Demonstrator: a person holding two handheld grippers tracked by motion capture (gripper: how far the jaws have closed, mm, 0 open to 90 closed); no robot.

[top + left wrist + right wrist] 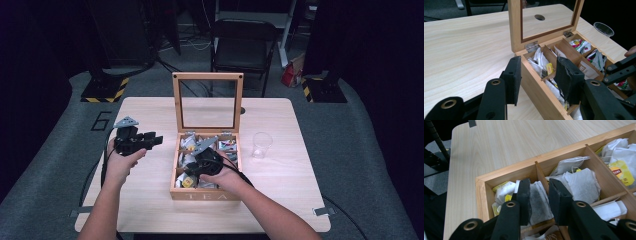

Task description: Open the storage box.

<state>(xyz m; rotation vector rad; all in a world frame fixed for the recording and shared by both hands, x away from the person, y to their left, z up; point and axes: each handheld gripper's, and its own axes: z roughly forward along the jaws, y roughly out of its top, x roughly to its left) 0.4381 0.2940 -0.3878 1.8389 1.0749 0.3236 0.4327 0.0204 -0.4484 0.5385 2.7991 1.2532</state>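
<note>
The right gripper (538, 202) is reaching down into the near-left compartment of the wooden tea box (205, 194), its jaws set either side of a grey tea bag (538, 202). The pads are looking to be just beside the bag; whether they are already pressing on it is hard to tell from this angle. More tea bags are lying in the neighbouring compartments, one with a yellow tag (621, 173). The box is sitting mid-table with its glass lid (208, 102) standing upright. The left gripper (136, 141) is hovering over bare tabletop (150, 200) to the left of the box, jaws apart with nothing between them. A clear plastic cup (261, 145) is standing to the right of the box.
</note>
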